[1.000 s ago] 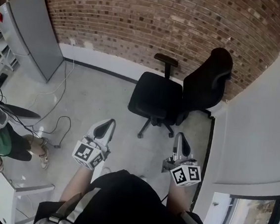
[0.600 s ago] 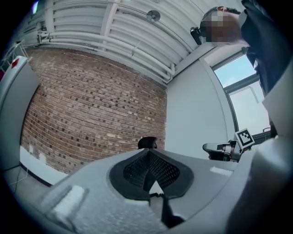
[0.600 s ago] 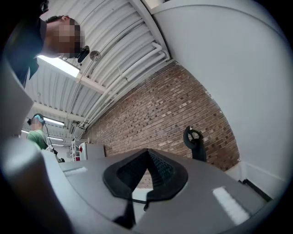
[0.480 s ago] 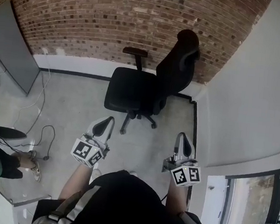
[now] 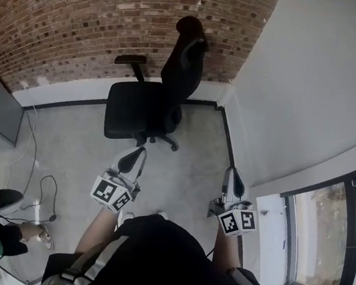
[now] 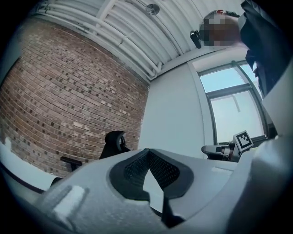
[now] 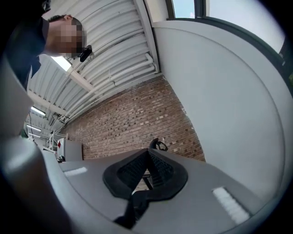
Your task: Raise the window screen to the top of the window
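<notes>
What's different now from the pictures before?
The person has turned toward the window: more of it shows at right, and the chair has slid left in the head view. Nothing was grabbed or dropped. The left gripper and right gripper stay shut, empty, held out in front.

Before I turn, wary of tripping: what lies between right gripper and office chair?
Only bare concrete floor separates right gripper and office chair, per head view.
</notes>
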